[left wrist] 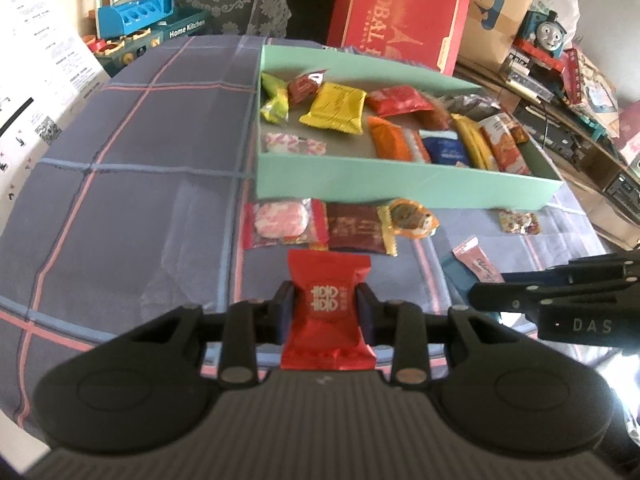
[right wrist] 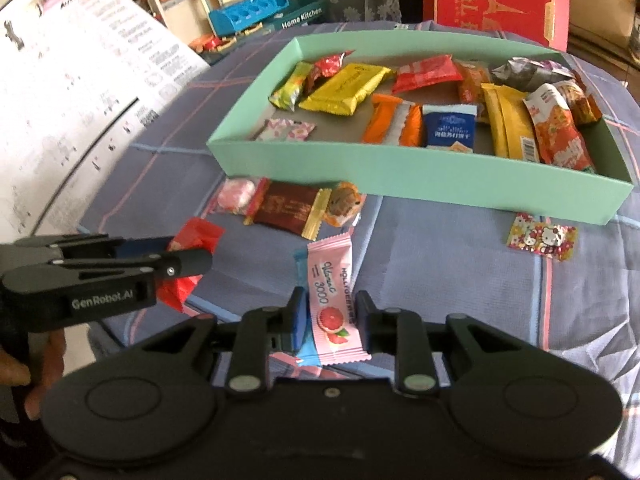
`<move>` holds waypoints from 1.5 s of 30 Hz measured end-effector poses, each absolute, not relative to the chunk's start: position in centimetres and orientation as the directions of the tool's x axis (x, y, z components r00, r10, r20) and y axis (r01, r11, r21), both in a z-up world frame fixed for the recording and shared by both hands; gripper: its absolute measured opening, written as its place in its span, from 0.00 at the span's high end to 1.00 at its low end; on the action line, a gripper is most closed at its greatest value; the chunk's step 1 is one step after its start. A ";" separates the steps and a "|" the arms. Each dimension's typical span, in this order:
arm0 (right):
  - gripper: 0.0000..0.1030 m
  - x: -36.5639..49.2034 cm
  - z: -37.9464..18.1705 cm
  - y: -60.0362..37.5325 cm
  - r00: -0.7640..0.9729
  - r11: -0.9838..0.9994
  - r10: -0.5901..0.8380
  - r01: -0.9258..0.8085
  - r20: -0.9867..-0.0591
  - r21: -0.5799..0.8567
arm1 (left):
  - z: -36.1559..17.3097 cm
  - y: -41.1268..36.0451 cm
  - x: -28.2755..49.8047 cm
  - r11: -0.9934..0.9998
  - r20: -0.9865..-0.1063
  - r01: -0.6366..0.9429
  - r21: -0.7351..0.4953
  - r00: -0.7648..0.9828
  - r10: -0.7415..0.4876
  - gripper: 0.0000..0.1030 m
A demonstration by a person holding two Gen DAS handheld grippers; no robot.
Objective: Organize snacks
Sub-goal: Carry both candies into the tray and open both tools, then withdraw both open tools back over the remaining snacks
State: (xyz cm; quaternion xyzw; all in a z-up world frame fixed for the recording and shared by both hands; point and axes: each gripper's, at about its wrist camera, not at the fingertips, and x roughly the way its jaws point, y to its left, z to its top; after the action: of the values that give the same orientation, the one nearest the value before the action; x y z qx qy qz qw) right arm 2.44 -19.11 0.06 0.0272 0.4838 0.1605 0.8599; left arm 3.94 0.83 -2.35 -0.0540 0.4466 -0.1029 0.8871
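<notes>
A mint green box [left wrist: 360, 178] [right wrist: 400, 168] on the checked cloth holds several snack packets. My left gripper [left wrist: 326, 304] is shut on a red packet [left wrist: 328, 312], held above the cloth before the box; it also shows in the right wrist view [right wrist: 192, 248]. My right gripper [right wrist: 330, 316] is shut on a pink grapefruit packet [right wrist: 334, 300], with a blue packet [right wrist: 304, 344] beneath it. The right gripper's side [left wrist: 560, 304] shows in the left wrist view. Loose by the box front lie a pink-white sweet [right wrist: 236, 196], a dark red packet [right wrist: 286, 208], a cookie packet [right wrist: 344, 204] and a Hello Kitty packet [right wrist: 542, 238].
A red gift box [left wrist: 396, 12] stands behind the green box. A toy kitchen box [right wrist: 256, 12] and printed sheets [right wrist: 80, 92] are at the left. Toys and clutter, with a blue train [left wrist: 546, 34], are at the right. Checked cloth [left wrist: 132, 184] lies left of the box.
</notes>
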 end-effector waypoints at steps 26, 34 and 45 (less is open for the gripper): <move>0.76 13.1 6.5 -21.7 0.615 0.905 0.396 -0.134 -0.682 0.405 | 2.8 -1.2 15.3 0.962 -0.720 0.165 -0.220 0.637 -0.274 0.69; 0.71 16.7 5.2 -20.6 0.606 0.904 0.392 -0.114 -0.692 0.412 | 0.5 -2.3 18.6 0.969 -0.752 0.141 -0.203 0.612 -0.247 0.41; 0.10 16.0 4.6 -20.7 0.629 0.918 0.359 -0.106 -0.689 0.382 | -0.1 -1.3 17.7 0.980 -0.753 0.071 -0.184 0.631 -0.187 0.01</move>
State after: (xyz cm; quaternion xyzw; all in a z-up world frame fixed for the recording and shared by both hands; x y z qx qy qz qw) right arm 15.96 -20.70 4.64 0.1543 0.4103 0.1306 0.8893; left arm 17.69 -1.33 -0.09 -0.0685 0.4233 -0.0716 0.9006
